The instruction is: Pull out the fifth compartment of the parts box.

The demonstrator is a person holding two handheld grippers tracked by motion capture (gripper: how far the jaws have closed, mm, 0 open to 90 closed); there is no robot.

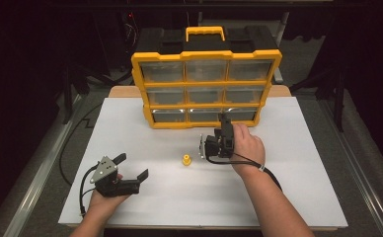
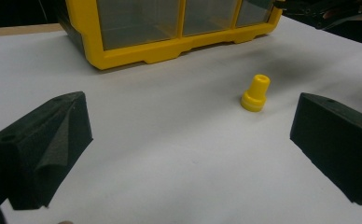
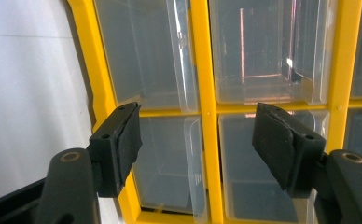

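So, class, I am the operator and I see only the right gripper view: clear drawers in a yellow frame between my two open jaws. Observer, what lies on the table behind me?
Observer: A small yellow peg stands upright on the white table, apart from the organizer.
Operator: Is the other gripper near it?
Observer: The left gripper is open, low at the table's left, with its jaws facing the peg and clear of it.
Operator: Which drawer row am I facing?
Observer: The right gripper is at the bottom row, near its right-hand drawer.
Operator: Anything on top of the organizer?
Observer: A yellow carry handle.
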